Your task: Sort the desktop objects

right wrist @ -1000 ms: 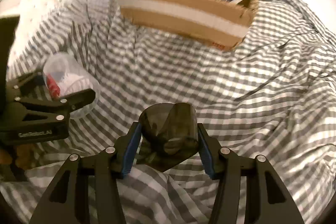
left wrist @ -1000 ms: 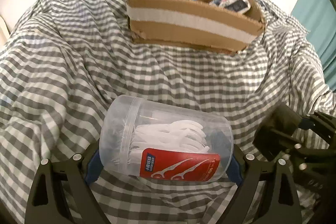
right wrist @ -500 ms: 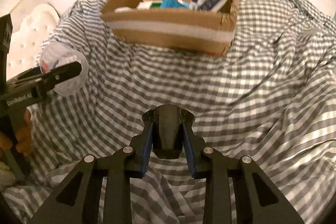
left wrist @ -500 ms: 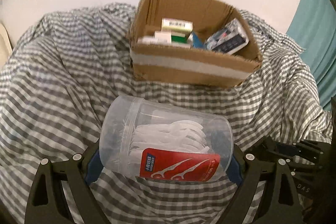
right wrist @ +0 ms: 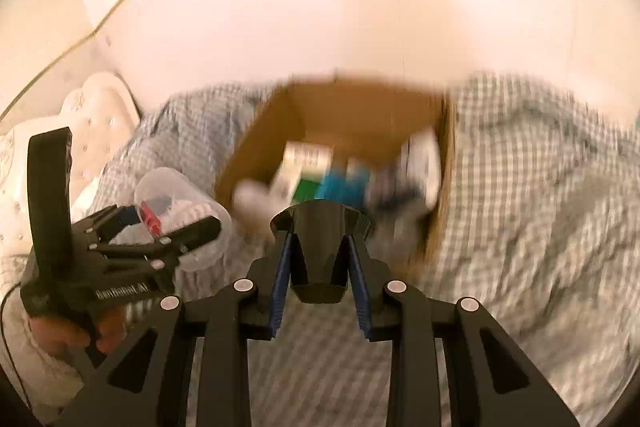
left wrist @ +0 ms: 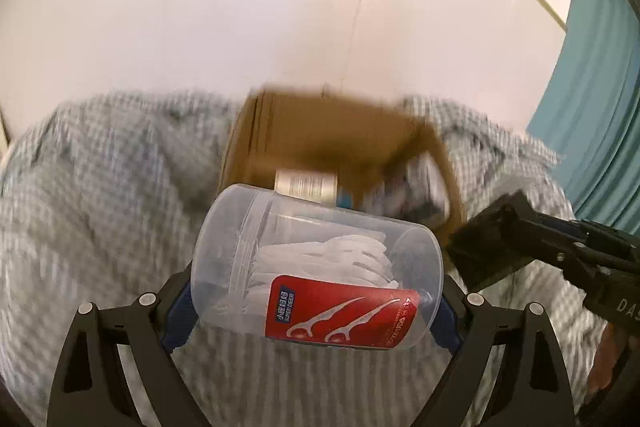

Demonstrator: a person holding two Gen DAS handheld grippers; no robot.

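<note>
Clear glossy plastic jar; matt cardboard box; gingham cloth.

A cardboard box sits on the checked cloth, toward its far edge by the wall. Small packages lie inside, blurred, perhaps leaning together. A cushion lies off the cloth's left edge.

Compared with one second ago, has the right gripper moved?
Yes. The right gripper, shut on the dark cup, has gone up and toward the cardboard box, whose inside now shows more.
</note>
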